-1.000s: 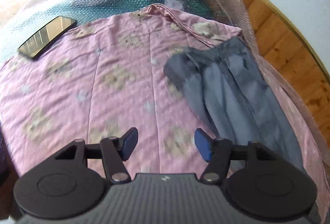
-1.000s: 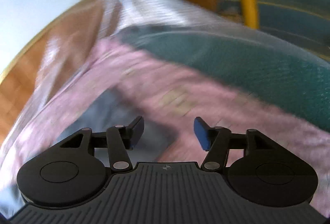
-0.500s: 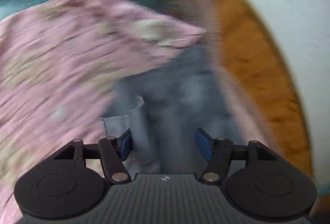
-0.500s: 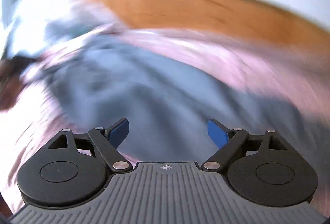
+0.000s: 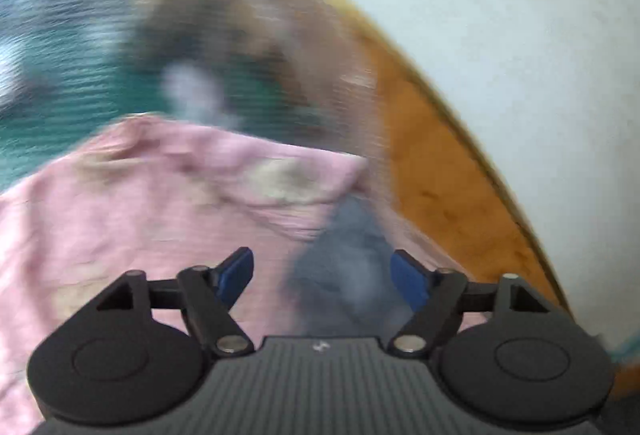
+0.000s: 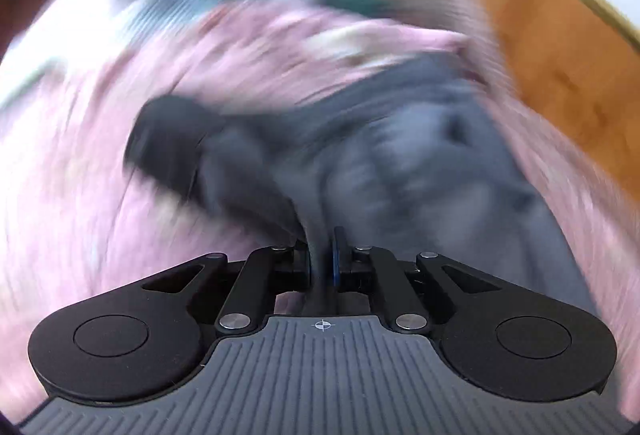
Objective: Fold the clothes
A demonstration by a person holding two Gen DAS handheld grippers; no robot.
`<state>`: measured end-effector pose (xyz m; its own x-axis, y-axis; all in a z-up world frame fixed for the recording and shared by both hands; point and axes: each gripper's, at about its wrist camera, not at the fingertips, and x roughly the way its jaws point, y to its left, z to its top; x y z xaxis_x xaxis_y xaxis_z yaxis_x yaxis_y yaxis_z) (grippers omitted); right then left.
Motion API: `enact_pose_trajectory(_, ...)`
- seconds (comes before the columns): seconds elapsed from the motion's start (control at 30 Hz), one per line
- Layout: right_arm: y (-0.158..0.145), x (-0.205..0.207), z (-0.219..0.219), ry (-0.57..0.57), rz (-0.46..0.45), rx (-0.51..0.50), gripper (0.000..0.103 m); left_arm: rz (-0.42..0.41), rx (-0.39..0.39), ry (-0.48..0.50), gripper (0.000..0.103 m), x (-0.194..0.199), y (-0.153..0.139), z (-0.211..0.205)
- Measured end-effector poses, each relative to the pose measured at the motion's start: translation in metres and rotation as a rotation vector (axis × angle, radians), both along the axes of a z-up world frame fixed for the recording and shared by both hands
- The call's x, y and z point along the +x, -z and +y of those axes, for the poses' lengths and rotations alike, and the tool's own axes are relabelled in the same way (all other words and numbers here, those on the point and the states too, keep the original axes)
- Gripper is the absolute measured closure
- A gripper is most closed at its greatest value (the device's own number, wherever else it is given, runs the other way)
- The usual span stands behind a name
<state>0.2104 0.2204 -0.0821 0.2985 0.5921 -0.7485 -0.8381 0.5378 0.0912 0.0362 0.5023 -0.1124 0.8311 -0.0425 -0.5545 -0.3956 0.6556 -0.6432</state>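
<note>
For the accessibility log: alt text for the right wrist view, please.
The right hand-held gripper is shut on a fold of the grey garment, which lies on a pink patterned sheet. The frame is heavily motion-blurred.

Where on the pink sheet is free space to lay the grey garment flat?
Free: pink sheet left of the grey garment, before the left gripper. Crowded: the side by the wooden board, where the right gripper pinches it.
</note>
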Motion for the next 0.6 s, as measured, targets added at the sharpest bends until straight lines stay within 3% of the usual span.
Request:
enact_pose_trajectory(0.1,-0.004,0.045,0.0,0.106,0.157,0.071,0.097,0.066,-0.17,-0.038,0.025,-0.004,0.048,0.011)
enact_pose_trajectory(0.23,-0.009,0.104,-0.001,0.247,0.367,0.166,0.097,0.001,-0.276,0.036,0.023,0.022,0.072,-0.015)
enact_pose_trajectory(0.4,0.002,0.113,-0.007,0.278,0.461,0.225,0.097,-0.031,-0.224,0.135,0.016,0.085,0.069,-0.052)
enact_pose_trajectory(0.53,0.006,0.119,-0.017,0.275,0.612,0.345,0.097,-0.092,-0.179,0.168,0.015,0.111,0.053,-0.064)
enact_pose_trajectory(0.6,0.005,0.116,-0.018,0.249,0.635,0.356,0.097,-0.125,-0.156,0.173,0.012,0.119,0.048,-0.066)
